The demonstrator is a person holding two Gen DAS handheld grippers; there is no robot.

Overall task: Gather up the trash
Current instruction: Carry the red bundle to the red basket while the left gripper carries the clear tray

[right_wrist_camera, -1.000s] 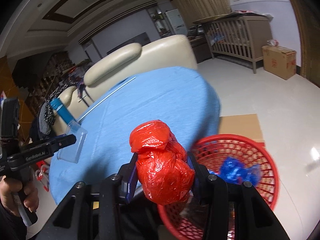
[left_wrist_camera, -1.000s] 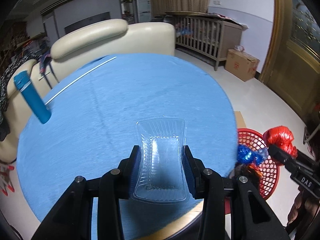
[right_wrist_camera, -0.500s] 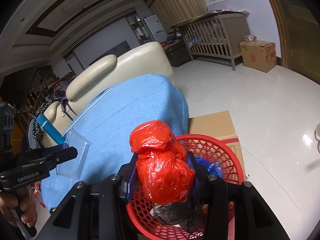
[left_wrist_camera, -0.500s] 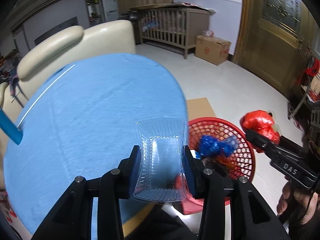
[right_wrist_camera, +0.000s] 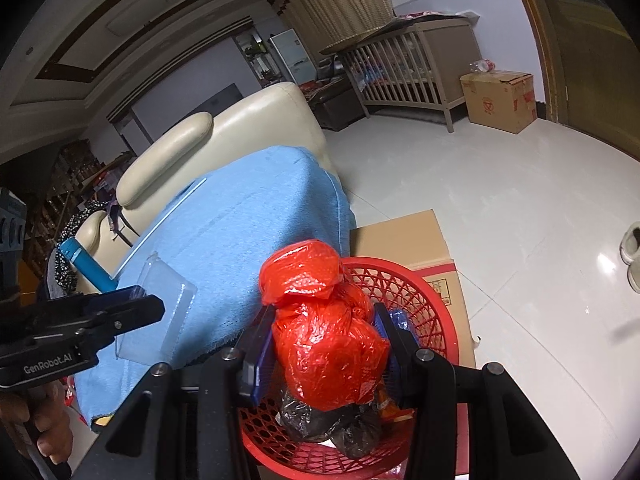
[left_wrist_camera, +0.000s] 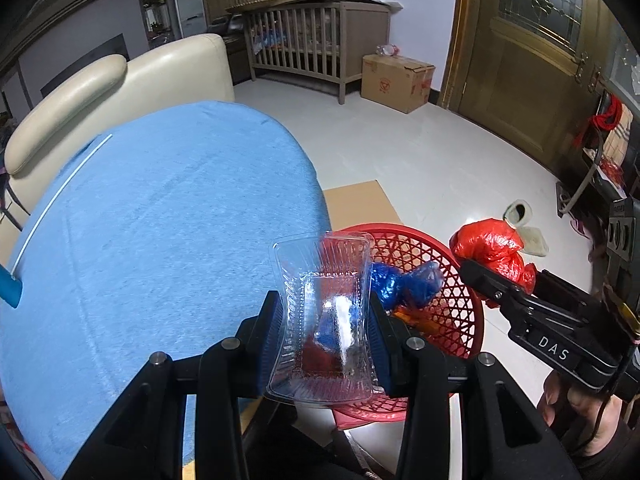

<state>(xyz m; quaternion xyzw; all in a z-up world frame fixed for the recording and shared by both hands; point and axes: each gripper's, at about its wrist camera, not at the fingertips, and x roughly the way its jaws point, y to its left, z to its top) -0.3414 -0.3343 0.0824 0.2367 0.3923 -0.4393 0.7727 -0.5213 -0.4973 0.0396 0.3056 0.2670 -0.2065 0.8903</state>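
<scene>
My left gripper (left_wrist_camera: 324, 332) is shut on a clear plastic tray (left_wrist_camera: 322, 320), squeezed at its waist, held over the near rim of the red mesh basket (left_wrist_camera: 460, 304). The same tray (right_wrist_camera: 156, 320) shows at the left of the right wrist view. My right gripper (right_wrist_camera: 326, 344) is shut on a knotted red plastic bag (right_wrist_camera: 324, 336), held above the red basket (right_wrist_camera: 412, 292). From the left wrist view that red bag (left_wrist_camera: 492, 252) hangs over the basket's right rim. Inside the basket lie a blue bag (left_wrist_camera: 408, 284) and a black bag (right_wrist_camera: 332, 424).
The round table with a blue cloth (left_wrist_camera: 160, 240) lies left of the basket, a blue lighter (right_wrist_camera: 86, 264) at its far edge. A flat cardboard sheet (right_wrist_camera: 404, 236) lies under the basket. Cream sofa (left_wrist_camera: 120, 84), wooden crib (left_wrist_camera: 316, 36), cardboard box (left_wrist_camera: 396, 80), slippers (right_wrist_camera: 632, 252) on tiled floor.
Both grippers moved off the table toward the basket. The clear tray now overlaps the basket's near rim, and the red bag hangs over the basket's inside. Grips unchanged.
</scene>
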